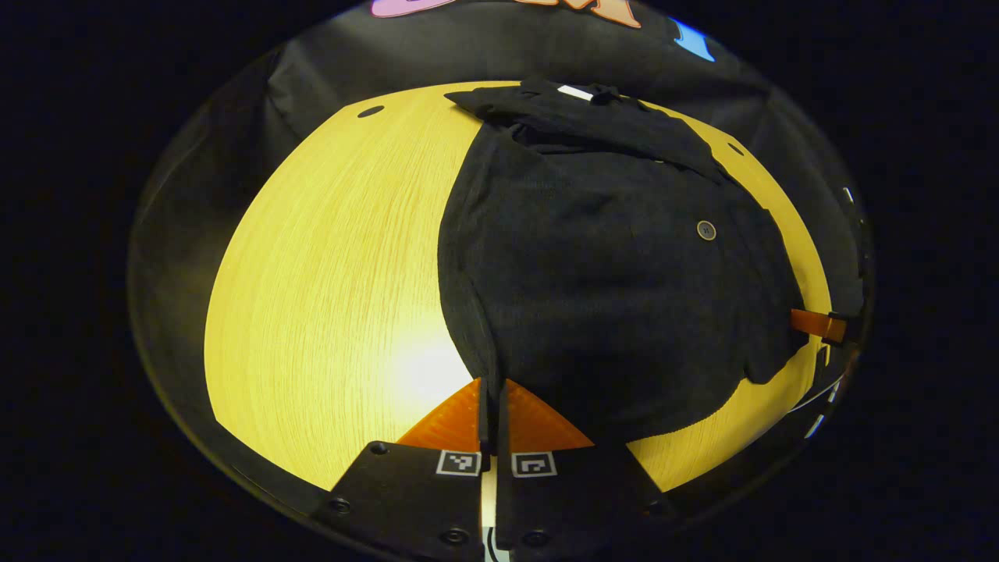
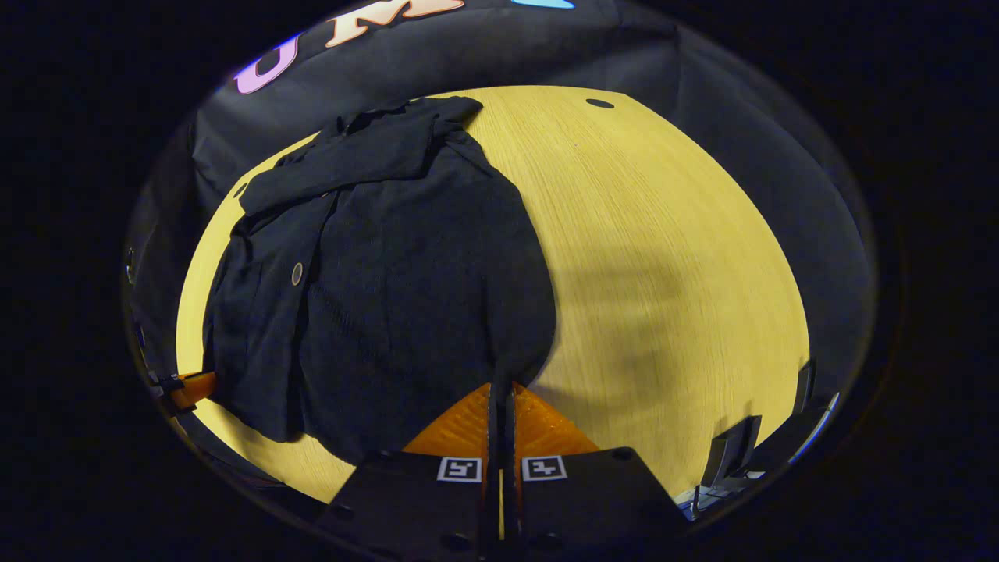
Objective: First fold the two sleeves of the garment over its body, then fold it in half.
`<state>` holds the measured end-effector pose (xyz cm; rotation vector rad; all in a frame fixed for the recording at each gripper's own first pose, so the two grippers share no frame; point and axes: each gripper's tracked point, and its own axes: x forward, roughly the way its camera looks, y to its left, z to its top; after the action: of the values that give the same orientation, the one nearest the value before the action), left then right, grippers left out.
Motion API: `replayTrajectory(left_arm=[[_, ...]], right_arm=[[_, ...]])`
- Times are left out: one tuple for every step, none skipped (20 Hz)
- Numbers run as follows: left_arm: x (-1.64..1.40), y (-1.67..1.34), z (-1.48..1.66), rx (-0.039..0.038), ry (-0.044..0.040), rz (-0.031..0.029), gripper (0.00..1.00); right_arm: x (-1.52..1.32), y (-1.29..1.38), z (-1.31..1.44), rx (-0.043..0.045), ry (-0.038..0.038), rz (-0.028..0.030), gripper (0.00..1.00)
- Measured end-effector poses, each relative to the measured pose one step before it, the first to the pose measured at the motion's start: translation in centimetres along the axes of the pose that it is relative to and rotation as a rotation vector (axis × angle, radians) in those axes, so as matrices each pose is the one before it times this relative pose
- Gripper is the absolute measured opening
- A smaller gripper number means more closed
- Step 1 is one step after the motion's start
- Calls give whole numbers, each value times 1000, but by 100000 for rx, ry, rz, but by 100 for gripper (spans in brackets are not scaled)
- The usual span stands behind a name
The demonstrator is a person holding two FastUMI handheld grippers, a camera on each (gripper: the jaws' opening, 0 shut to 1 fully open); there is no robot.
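Both sets of fingers look pinched shut on the bottom hem of the dark shirt (image 1: 609,265): the left gripper (image 1: 493,390) on one corner, the right gripper (image 2: 500,394) on the other. It's lying on the yellow wood table (image 1: 328,273) with the sleeves apparently folded in already. Soft, floppy fabric, so I'd guess it sags unless held by both corners.

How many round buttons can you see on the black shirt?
1. A single button sits on the garment near its front edge; the same button appears in the right gripper view. Folds may hide others.
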<state>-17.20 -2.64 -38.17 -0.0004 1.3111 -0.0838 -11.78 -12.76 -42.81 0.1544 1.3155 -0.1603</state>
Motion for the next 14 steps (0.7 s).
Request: replayTrajectory(left_arm=[[10, -249, 122, 242, 133, -1555, 0], [4, -143, 69, 186, 227, -1655, 0], [-89, -84, -127, -811, 1430, -1680, 0], [-222, 10, -41, -2164, 1349, -367, 0], [-321, -175, 448, -2519, -409, -912, 0], [-384, 78, 898, -1816, -1471, -629, 0], [-487, -47, 1169, -608, -1955, -743, 0], [-918, -136, 1003, -421, -2121, -1168, 0], [-706, -192, 1263, -374, -2112, -1103, 0], [-609, -455, 1573, -281, -2060, -1461, 0], [-352, -332, 1576, 13, -2201, -905, 0], [-203, -229, 1749, 398, -2596, -1011, 0], [-181, -130, 1663, 794, -2491, -378, 0], [23, -70, 1624, 1123, -2307, -334, 0]], right_arm=[[-225, -25, -141, 1536, -274, 357, 3], [228, 155, 178, 3901, -696, 906, 3], [18, 157, 166, 2238, -257, 466, 3], [-248, -46, 58, 117, 145, 124, 2], [-354, 442, 356, -890, -159, 1228, 3], [-514, 482, 479, -1520, -1044, 740, 3], [-603, 605, 940, -1875, -1694, 1301, 3], [-590, 833, 1109, -597, -1865, 2208, 5], [-391, 1130, 1456, 1255, -2649, 2588, 3], [-455, 783, 1232, 432, -1510, 2263, 0], [-300, 913, 1395, 251, -1822, 2392, 2], [-163, 988, 1507, 231, -1976, 1850, 2], [-134, 810, 1536, -92, -1917, 1947, 2], [-20, 654, 1226, -943, -1514, 1673, 2]])
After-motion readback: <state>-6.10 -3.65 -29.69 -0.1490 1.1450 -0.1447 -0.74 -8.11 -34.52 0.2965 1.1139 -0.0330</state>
